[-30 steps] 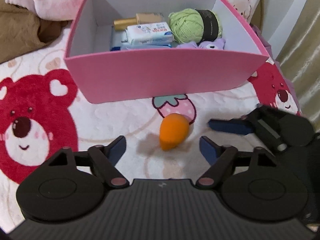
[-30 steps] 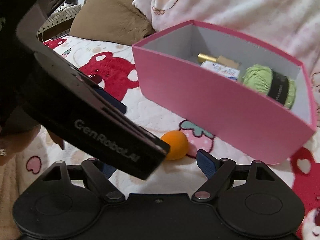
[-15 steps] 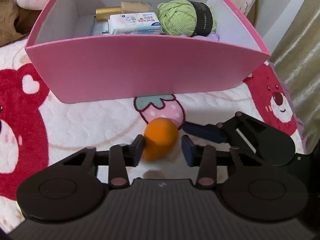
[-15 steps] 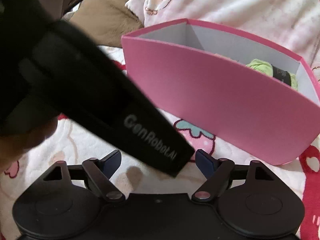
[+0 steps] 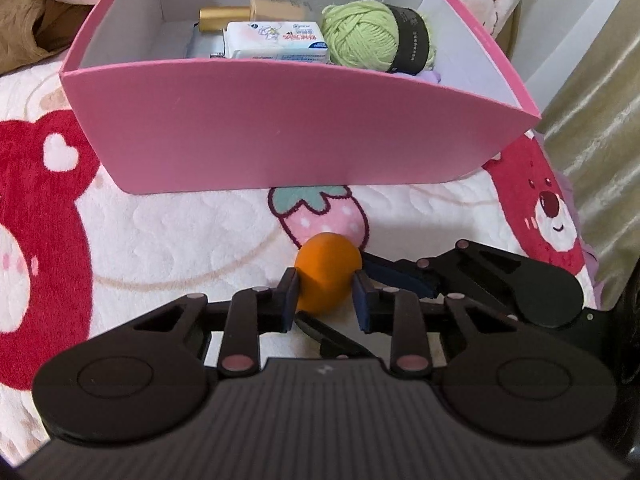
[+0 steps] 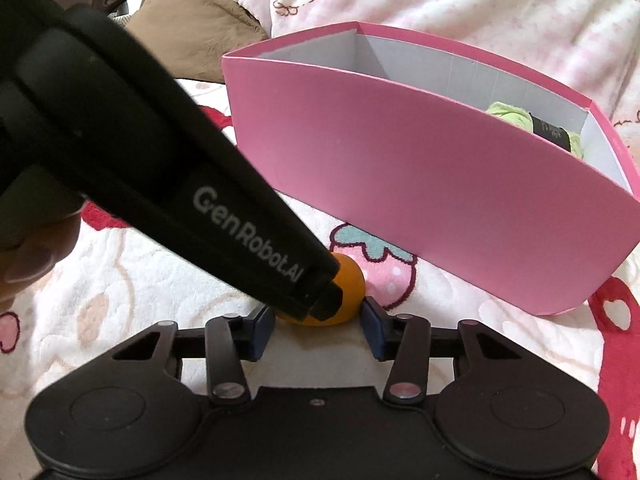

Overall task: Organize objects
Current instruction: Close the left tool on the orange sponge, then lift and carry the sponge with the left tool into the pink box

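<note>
left tongs [image 5: 326, 300]: pads pinching the orange sponge [image 5: 327, 270] at its two sides, the jaws having just closed onto it. right tongs [image 6: 318, 332]: jaws have just been narrowing and now stand at either side of the same sponge; the right pad [image 6: 374, 330] lies at its edge, while the left pad is partly behind the left tool's body, so whether they press cannot be told.

orange sponge: egg-shaped, resting on the blanket [image 5: 168, 240], just in front of the printed strawberry [image 5: 320, 216] and near the front wall of the pink box [image 5: 280, 128].

left wrist view: looks over the box wall and shows its contents: a green yarn ball [image 5: 364, 36] with a black band, a white wipes pack [image 5: 276, 40], a gold-capped bottle [image 5: 256, 10] behind it, and a sliver of something lilac. it also shows the right tool's fingers entering from the right, one beneath the sponge.

right wrist view: sits lower; of the contents only the top of the yarn shows. the left tool's black body with lettering crosses the frame diagonally, hiding part of the sponge. a person's fingertips [image 6: 28, 256] appear at the left edge; a tan cushion [image 6: 192, 36] and pink bedding [image 6: 460, 0] lie behind the box.
</note>
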A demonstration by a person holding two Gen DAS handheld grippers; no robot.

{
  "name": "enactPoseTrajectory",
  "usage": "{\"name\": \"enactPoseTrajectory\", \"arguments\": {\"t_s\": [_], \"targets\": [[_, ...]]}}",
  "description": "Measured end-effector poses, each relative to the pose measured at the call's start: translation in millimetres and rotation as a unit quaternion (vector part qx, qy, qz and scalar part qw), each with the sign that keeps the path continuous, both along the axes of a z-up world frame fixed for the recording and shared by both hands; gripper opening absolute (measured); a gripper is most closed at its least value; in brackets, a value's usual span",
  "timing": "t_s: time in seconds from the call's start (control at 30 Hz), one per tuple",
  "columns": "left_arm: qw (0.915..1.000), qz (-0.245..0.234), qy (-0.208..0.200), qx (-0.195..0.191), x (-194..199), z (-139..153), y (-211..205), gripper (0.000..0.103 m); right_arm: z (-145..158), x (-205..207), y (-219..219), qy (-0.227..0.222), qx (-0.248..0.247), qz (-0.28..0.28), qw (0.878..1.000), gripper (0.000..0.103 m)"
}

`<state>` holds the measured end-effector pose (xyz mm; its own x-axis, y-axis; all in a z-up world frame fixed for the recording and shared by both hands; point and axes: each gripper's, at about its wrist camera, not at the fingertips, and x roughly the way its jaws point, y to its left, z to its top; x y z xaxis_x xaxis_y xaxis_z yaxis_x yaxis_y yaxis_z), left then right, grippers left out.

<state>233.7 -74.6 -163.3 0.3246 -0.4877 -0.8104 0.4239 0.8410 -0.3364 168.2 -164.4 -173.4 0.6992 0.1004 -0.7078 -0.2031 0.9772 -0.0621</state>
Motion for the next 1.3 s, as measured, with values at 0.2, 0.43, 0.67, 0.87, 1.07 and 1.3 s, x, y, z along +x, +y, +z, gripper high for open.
{"name": "enactPoseTrajectory", "arguments": {"t_s": [0.2, 0.43, 0.67, 0.87, 1.07, 1.3], "targets": [[0.9997, -0.015, -0.016, -0.013, -8.2, 7.4, -0.6, 0.027, 6.9, -10.5, -4.1, 0.009, 0.022, -0.029, 0.999, 0.051], [0.9990, -0.031, -0.017, -0.026, -26.3, 16.5, -2.3, 0.026, 14.6, -39.0, -8.4, 0.017, 0.025, -0.042, 0.999, 0.051], [0.9972, -0.051, -0.037, -0.038, -63.5, 33.5, -2.5, 0.026, 22.4, -68.1, -9.9, 0.004, 0.039, -0.055, 0.998, 0.051], [0.9933, -0.081, -0.078, -0.026, -96.8, 58.9, -2.5, 0.026, 45.4, -98.2, -4.1, -0.015, 0.040, -0.064, 0.997, 0.051], [0.9899, -0.096, -0.099, -0.033, -121.9, 101.0, 10.7, 0.027, 84.1, -121.4, 13.6, -0.049, 0.013, -0.046, 0.998, 0.051], [0.9874, -0.090, -0.124, -0.038, -123.1, 143.3, 18.8, 0.026, 124.4, -113.7, 15.4, -0.067, 0.008, -0.035, 0.997, 0.052]]}}
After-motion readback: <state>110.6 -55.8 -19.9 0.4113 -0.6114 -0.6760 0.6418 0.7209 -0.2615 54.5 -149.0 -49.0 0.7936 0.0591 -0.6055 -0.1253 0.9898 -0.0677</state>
